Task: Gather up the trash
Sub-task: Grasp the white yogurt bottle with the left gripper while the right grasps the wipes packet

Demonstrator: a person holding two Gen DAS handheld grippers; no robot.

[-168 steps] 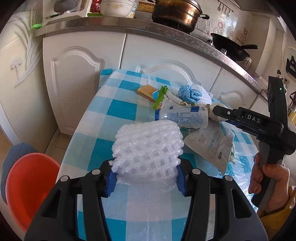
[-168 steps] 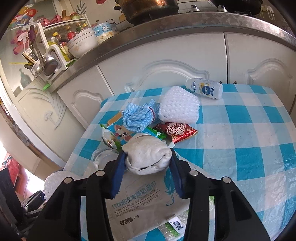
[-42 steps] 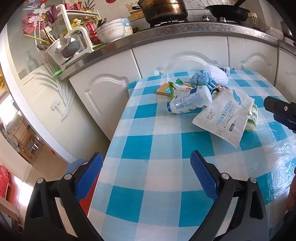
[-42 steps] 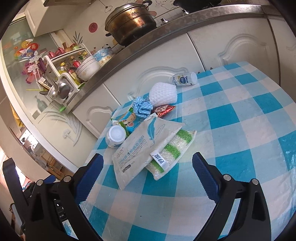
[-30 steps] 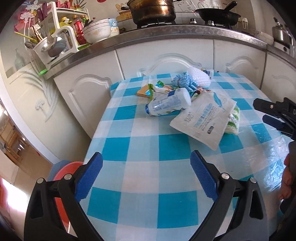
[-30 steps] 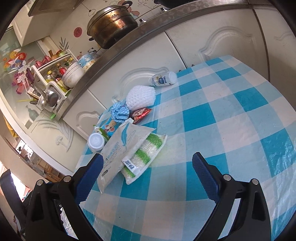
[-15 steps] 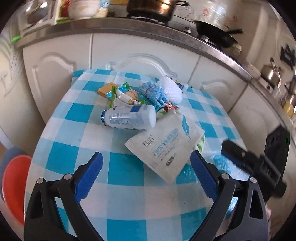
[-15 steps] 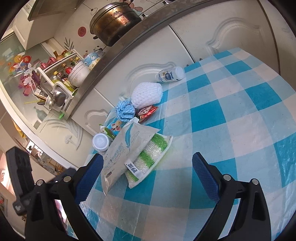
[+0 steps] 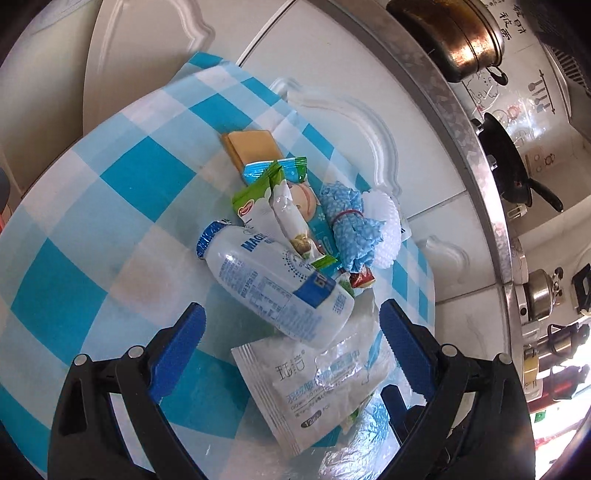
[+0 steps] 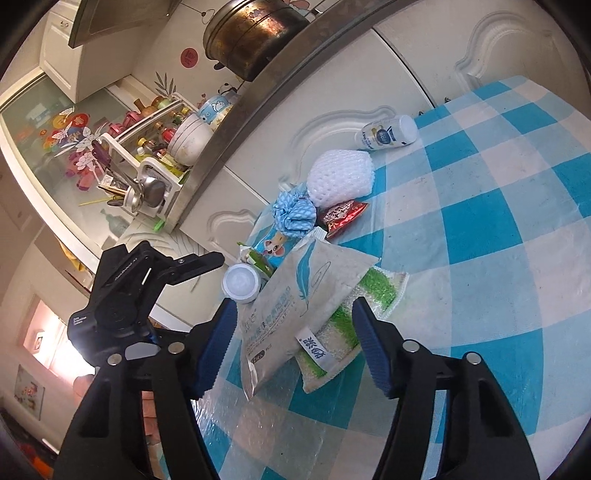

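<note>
Since half a second ago, both pairs of tongs have moved in close over the heap of rubbish on the blue-and-white checked tablecloth (image 9: 110, 177). The left tongs (image 9: 291, 328) are spread wide and empty, their blue pads now flanking the base of a white plastic bottle (image 9: 273, 288) lying on its side. The right tongs (image 10: 291, 336) are likewise wide apart and empty, now straddling a pale grey pouch (image 10: 295, 295) that lies over a green-and-white striped sponge pack (image 10: 354, 314).

Past the bottle are crinkled green snack wrappers (image 9: 273, 206), a flat tan cracker (image 9: 255, 146), a bunched blue dotted cloth (image 9: 351, 229), a white foam net (image 10: 340, 177), a shiny red wrapper (image 10: 341, 216) and, well apart near the table's far edge, a small white bottle (image 10: 386, 134). The pouch overlaps the large bottle's base. White cupboard doors (image 9: 147, 44) stand behind the table, and a tarnished brass pot (image 10: 251, 33) sits on the steel worktop above
</note>
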